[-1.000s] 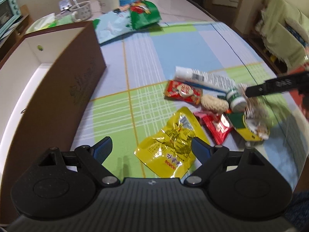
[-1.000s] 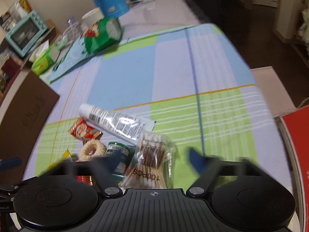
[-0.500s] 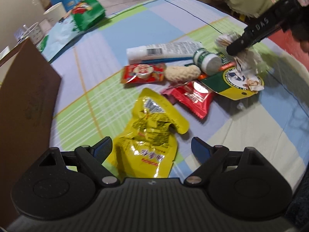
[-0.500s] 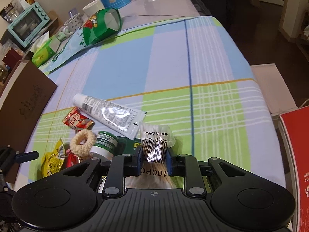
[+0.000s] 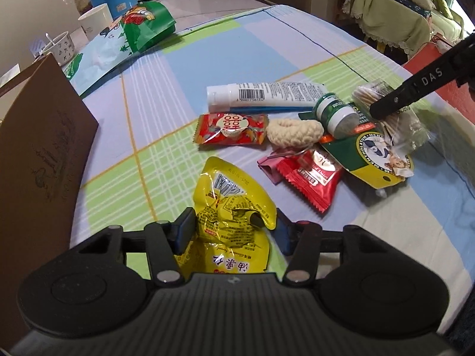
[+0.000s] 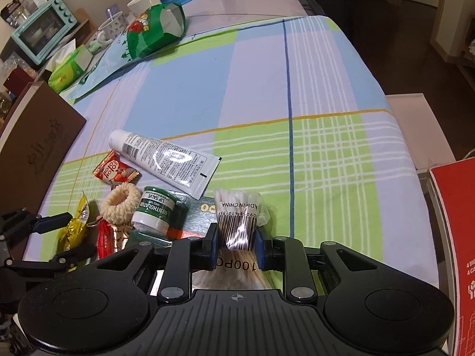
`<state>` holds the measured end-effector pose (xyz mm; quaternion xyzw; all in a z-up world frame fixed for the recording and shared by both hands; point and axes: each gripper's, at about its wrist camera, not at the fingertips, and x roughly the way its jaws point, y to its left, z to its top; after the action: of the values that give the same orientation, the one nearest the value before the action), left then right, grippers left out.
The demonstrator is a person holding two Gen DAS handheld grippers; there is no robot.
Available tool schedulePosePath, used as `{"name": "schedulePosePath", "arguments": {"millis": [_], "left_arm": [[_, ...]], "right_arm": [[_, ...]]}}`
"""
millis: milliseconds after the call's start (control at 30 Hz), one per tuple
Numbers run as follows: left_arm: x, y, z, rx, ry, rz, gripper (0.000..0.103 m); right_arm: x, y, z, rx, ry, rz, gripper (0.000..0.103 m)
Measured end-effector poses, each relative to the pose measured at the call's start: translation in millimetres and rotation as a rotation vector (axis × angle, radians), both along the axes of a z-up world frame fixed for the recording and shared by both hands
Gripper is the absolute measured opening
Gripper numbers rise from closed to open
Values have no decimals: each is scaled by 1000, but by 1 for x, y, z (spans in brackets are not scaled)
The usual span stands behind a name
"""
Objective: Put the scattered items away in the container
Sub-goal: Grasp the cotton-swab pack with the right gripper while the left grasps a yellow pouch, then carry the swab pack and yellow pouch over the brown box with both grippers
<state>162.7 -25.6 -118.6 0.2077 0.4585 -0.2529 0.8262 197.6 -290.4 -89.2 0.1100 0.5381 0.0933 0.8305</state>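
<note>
A: Your left tool [image 5: 234, 231] is pinching the yellow snack packet [image 5: 230, 216] across its crumpled middle. The packet's long axis runs 12 to 6 in the left wrist view, with its printed end toward 6 under the tool body and its other end pointing to 12, toward the pile.

B: And the right one?

A: Your right tool [image 6: 236, 244] is clamped on the cotton swab bag [image 6: 237, 225], with the blue pads on either side of the barcode. The bag's long axis also runs 12 to 6; the swab tips point to 12, and the "100PCS" end lies toward 6.

B: Where is the container?

A: The brown box [image 5: 38, 160] stands at 9 o'clock in the left wrist view, well apart from both packets.

B: What else is on the desk?

A: On the checked cloth [image 6: 267, 95], the white tube [image 6: 166, 160] lies at an angle, cap toward 10 and crimped end toward 4. The green lip salve jar [image 6: 154, 207] lies on its side, just beside the cream hair tie [image 6: 121, 200]. The red candy packet [image 6: 115, 172] is at 10 from the hair tie.
</note>
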Motion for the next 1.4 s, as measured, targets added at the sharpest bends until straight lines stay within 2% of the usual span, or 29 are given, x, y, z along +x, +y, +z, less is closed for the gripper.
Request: {"name": "schedulePosePath", "arguments": {"millis": [67, 133, 167, 233, 467, 800, 1167, 1400], "left_arm": [[0, 5, 2, 4, 12, 21, 48], [-4, 10, 13, -12, -2, 19, 36], [-6, 13, 18, -19, -9, 18, 25], [-7, 17, 29, -37, -6, 21, 22], [-14, 31, 39, -57, -6, 77, 19], [-40, 49, 73, -122, -42, 120, 18], [-66, 64, 101, -156, -79, 167, 18], [-76, 82, 120, -186, -106, 153, 18]], "right_arm": [[-1, 0, 0, -3, -2, 4, 23], [-3, 0, 2, -8, -7, 11, 23], [-4, 0, 3, -11, -11, 15, 23], [-6, 1, 5, -16, -21, 21, 23], [-16, 6, 25, -24, -84, 36, 23], [-40, 10, 54, -7, -159, 62, 23], [-50, 40, 65, 11, -177, 188, 23], [-59, 65, 75, 6, -191, 223, 23]]}}
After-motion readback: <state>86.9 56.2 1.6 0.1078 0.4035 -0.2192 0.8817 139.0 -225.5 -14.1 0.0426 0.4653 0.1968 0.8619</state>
